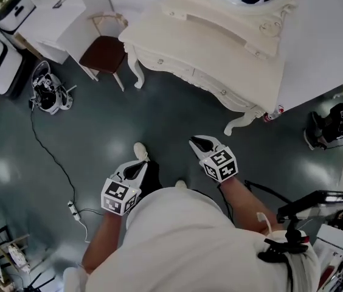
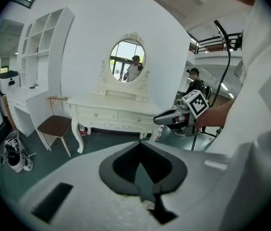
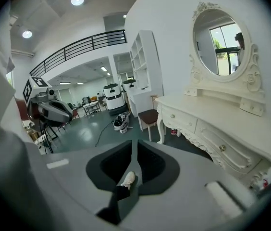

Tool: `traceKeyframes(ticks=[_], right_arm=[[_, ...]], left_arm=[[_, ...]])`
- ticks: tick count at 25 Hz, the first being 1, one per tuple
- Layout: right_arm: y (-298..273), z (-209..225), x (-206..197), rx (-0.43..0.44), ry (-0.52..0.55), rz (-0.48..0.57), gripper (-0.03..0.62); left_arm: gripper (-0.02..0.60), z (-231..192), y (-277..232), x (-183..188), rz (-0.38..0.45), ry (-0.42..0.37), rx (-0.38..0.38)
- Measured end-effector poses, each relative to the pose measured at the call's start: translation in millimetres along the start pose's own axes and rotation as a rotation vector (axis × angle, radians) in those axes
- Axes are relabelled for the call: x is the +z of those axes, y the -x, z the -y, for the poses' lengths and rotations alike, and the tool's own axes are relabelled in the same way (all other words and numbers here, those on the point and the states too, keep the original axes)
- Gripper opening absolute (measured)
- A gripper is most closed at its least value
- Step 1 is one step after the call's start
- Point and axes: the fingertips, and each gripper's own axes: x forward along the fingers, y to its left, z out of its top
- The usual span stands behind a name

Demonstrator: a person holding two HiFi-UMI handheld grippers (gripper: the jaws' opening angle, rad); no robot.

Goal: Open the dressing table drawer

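Far left, a brown-seated chair (image 1: 104,53). Left gripper (image 1: 136,169) hangs over the glossy dark floor (image 1: 98,126), jaws a slit apart, empty. Ahead stands the cream dressing table (image 1: 220,47): curved carved legs (image 1: 136,72), an oval mirror (image 2: 127,61), two shut drawers (image 2: 104,115) with small round knobs (image 3: 222,148) under the top. Right gripper (image 1: 203,143) is barely parted, holding nothing, well apart from the table.

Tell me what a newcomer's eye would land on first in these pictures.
The ornate cream dressing table stands out against the white wall at the top of the head view, its oval mirror above shut drawers. Nearer, the left gripper and right gripper hang empty over the dark floor, short of the table. A chair with a dark seat stands left of the table in that view.
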Motion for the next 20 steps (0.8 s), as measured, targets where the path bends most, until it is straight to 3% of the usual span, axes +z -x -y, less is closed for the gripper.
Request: traceKeyframes(ticks=[5,9,13,20], right_arm=[[-60,48,55,-0.129,-0.063,0.006,0.038],[-112,70,115,-0.2,-0.097,0.017,0.035],[-174,97,165,-0.258,-0.178,0.052,0.035],[-254,154,231,-0.323,-0.219,0.078,0.068]], left_arm=[[0.002,-94,-40,64,0.02,-0.04,-0.086],[0.002,-158,-40,130,0.057,-0.101,-0.153],[0.002,-228,-32,160,0.065,-0.032,-0.194],[0.002,-323,-32,190,0.07,0.026,-0.148]])
